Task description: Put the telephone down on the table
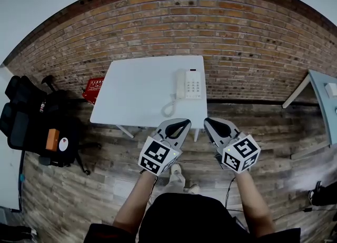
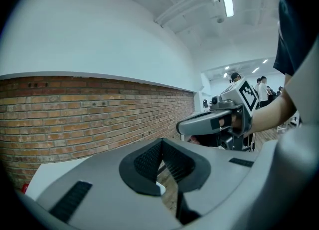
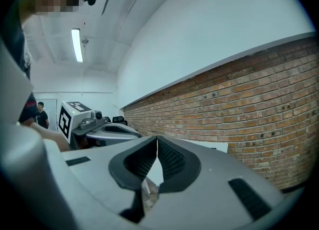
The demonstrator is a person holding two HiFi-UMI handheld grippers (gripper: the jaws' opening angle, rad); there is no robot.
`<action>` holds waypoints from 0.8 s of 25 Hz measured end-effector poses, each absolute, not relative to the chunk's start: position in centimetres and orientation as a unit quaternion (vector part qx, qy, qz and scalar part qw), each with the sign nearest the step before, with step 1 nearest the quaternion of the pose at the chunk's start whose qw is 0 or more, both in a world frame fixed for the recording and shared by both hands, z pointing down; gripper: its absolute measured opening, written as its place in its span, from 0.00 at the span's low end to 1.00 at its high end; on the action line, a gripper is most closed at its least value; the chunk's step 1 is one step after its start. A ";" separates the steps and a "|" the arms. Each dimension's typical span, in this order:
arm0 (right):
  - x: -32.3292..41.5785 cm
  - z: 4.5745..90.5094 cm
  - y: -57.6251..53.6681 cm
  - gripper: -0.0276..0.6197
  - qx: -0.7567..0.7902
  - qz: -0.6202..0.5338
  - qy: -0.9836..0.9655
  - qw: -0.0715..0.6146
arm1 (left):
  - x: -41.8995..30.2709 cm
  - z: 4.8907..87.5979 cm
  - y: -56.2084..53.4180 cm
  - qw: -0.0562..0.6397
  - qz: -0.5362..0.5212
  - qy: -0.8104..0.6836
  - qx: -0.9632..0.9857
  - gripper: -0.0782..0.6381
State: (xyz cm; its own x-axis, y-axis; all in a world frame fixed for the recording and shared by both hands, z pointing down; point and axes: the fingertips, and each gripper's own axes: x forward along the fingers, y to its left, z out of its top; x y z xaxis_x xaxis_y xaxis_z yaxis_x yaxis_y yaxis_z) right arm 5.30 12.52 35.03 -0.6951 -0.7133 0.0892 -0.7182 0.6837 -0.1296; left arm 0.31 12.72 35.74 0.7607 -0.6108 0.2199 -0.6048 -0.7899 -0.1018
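The white plastic telephone with push buttons (image 1: pixel 189 84) sits flat on the small white square-cornered table (image 1: pixel 131 94). It is on the table's right side, close to the brick wall (image 1: pixel 237 36). Its handset seems to lie in its place, and the curly white cord (image 1: pixel 169 107) rests beside it.

The grey left gripper (image 1: pixel 182 124) and the grey right gripper (image 1: pixel 209 123) hang side by side in front of the table, not touching it. Both have their jaws pressed together with nothing between them.

The phone looks already put down, so I think no step is left.
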 end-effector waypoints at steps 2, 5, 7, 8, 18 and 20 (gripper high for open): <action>5.7 35.1 13.0 0.07 0.390 0.079 -0.917 0.014 | 0.6 35.6 13.2 0.015 -0.123 0.326 -0.937 0.12; 6.1 35.2 13.5 0.07 0.390 0.083 -0.917 0.009 | 0.9 35.4 13.6 0.019 -0.127 0.327 -0.936 0.12; 6.2 35.2 13.6 0.07 0.387 0.083 -0.918 0.006 | 1.1 35.5 13.8 0.018 -0.132 0.326 -0.936 0.12; 6.2 35.2 13.7 0.07 0.385 0.081 -0.919 0.005 | 1.2 35.5 13.9 0.018 -0.134 0.326 -0.936 0.12; 6.2 34.7 14.0 0.06 0.376 0.079 -0.923 -0.003 | 1.6 35.6 14.1 0.022 -0.133 0.327 -0.935 0.12; 5.9 34.8 14.0 0.06 0.374 0.078 -0.924 -0.004 | 1.4 35.8 14.0 0.019 -0.136 0.330 -0.934 0.12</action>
